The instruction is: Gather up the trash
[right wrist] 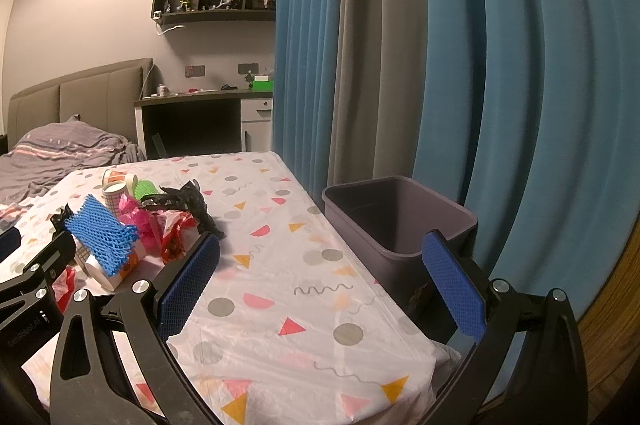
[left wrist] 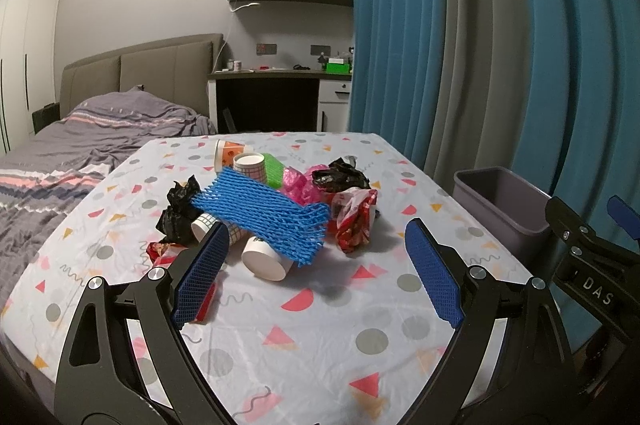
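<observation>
A pile of trash lies mid-table: a blue foam net (left wrist: pixel 264 215) (right wrist: pixel 105 231) on top, paper cups (left wrist: pixel 262 257), black bags (left wrist: pixel 180 209) (right wrist: pixel 188 203), a pink bag (left wrist: pixel 298 185), a green net (left wrist: pixel 274 169) and a red wrapper (left wrist: pixel 354 219). A grey bin (left wrist: pixel 502 207) (right wrist: pixel 396 221) stands off the table's right edge and looks empty. My left gripper (left wrist: pixel 316 271) is open and empty, just in front of the pile. My right gripper (right wrist: pixel 320 287) is open and empty over the table's right edge, beside the bin.
The table (left wrist: pixel 320 329) has a patterned white cloth. Blue and grey curtains (right wrist: pixel 440 65) hang close behind the bin. A bed (left wrist: pixel 80 145) lies to the left and a desk (left wrist: pixel 276 93) stands behind the table.
</observation>
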The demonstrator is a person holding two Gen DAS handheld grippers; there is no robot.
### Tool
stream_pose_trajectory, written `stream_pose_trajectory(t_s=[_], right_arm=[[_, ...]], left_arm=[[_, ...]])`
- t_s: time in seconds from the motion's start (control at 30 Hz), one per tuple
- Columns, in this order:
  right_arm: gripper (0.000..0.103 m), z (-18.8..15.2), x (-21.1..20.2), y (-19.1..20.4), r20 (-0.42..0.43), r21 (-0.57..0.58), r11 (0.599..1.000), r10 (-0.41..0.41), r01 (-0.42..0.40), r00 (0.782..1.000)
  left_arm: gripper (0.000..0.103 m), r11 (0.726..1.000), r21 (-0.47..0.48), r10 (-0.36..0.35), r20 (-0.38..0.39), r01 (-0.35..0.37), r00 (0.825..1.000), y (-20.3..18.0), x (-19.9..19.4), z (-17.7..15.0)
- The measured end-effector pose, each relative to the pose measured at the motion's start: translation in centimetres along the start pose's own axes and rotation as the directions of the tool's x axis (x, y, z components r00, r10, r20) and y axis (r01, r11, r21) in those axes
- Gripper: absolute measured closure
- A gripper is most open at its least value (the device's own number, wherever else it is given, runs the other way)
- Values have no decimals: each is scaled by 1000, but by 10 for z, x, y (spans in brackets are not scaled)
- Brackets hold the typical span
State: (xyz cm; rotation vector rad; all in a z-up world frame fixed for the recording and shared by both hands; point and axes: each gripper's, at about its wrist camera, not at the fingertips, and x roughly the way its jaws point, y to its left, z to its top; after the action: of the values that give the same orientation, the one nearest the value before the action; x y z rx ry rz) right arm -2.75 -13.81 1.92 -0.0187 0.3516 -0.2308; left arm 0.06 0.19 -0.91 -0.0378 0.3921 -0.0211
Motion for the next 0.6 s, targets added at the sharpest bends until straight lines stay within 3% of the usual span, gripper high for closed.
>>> stream_pose_trajectory(t_s=[0.6], right_arm=[[5, 1, -3, 3, 6, -6, 1000, 2, -2, 1000]], left_arm=[[15, 1000, -3, -1, 0, 1, 1000, 1, 0, -1]])
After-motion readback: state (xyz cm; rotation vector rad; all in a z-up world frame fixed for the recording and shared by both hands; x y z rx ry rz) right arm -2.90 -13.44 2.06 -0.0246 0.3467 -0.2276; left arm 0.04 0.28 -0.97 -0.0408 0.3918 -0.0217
